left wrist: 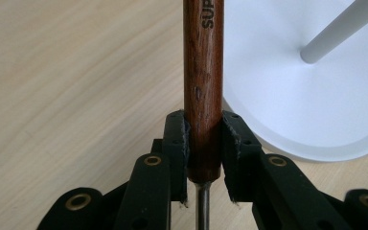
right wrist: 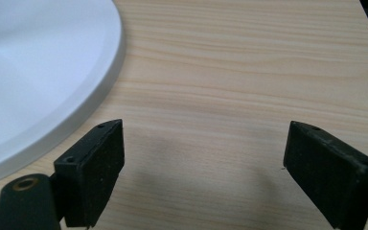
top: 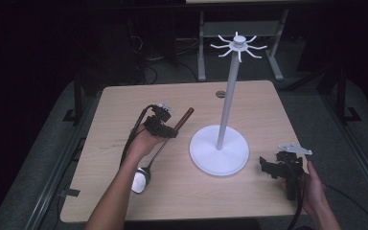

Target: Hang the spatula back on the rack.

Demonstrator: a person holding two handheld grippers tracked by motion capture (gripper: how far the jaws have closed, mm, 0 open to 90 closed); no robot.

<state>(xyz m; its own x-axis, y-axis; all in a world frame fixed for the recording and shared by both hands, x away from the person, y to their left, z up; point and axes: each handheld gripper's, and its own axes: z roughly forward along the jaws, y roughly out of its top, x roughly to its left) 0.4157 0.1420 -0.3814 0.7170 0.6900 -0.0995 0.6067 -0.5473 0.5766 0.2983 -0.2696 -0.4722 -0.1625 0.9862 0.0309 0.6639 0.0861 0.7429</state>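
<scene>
My left tongs (top: 169,130) clench the ladle (left wrist: 202,86) handle, its axis running 7 to 1 o'clock; the stand (top: 219,149) sits at 3. Right tongs (top: 267,167) gape, idle.

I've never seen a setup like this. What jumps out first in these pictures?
The tall white stand with hooks at its top, right of the table's middle. Next, the left gripper shut on a ladle's wooden handle, its bowl near the front edge. The right gripper is open beside the stand's base.
</scene>
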